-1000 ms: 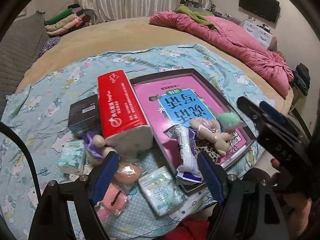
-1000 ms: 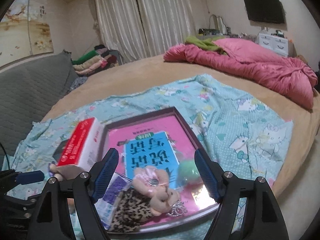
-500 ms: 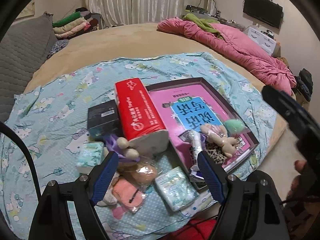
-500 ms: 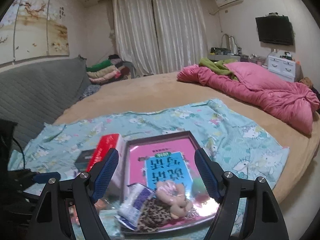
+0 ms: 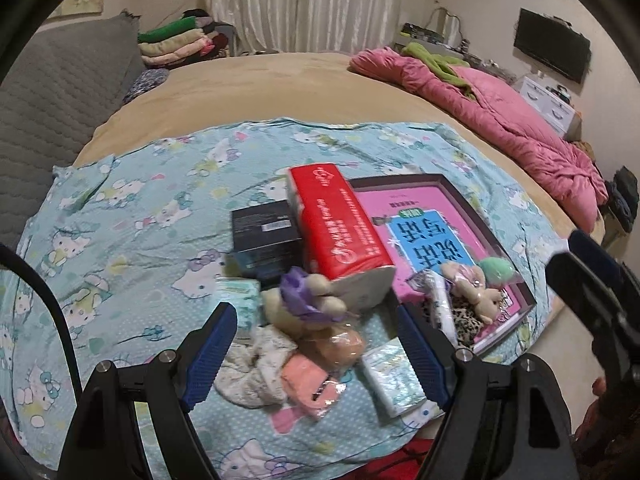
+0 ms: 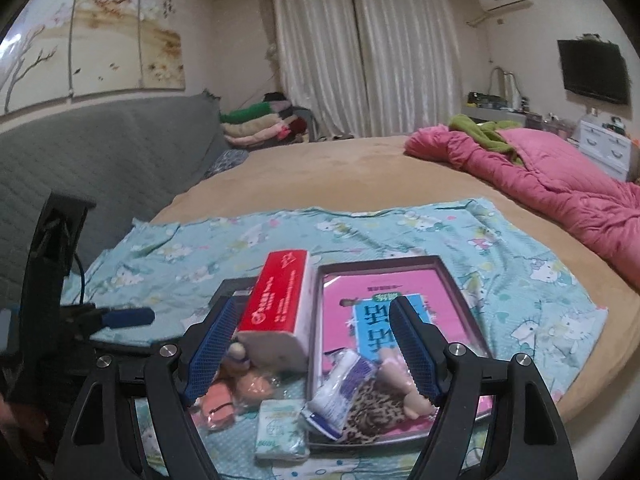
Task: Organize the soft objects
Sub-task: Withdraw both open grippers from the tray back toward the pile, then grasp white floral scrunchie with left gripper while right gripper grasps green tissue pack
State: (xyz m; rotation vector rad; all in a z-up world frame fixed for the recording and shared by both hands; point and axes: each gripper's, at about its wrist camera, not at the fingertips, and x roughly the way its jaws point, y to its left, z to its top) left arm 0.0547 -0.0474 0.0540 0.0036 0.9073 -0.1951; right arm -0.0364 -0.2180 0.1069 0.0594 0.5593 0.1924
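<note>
A pile of soft things lies on a Hello Kitty cloth [image 5: 132, 216]: a purple-bowed plush [image 5: 304, 300], an orange puff [image 5: 340, 340], a pink pack [image 5: 310, 386], a white fluffy cloth [image 5: 252, 364] and tissue packs [image 5: 394, 376]. A red tissue box [image 5: 340, 224] stands beside a dark-rimmed tray [image 5: 460, 196] that holds a beige plush [image 5: 468, 292], a green puff [image 5: 496, 270] and a leopard item [image 6: 376, 404]. My left gripper [image 5: 316, 356] is open above the pile. My right gripper [image 6: 312, 352] is open above the tray's near end and the red box [image 6: 280, 300].
A black box [image 5: 264, 236] lies left of the red box. A pink quilt [image 5: 500, 116] lies at the bed's far right. A grey sofa [image 6: 80, 152] with folded clothes [image 6: 260, 120] stands at the left. The bed edge drops off at the near right.
Both grippers have drawn back and up, so the pile and tray look smaller and lower. The left view now shows the white fluffy cloth. Both stay open.
</note>
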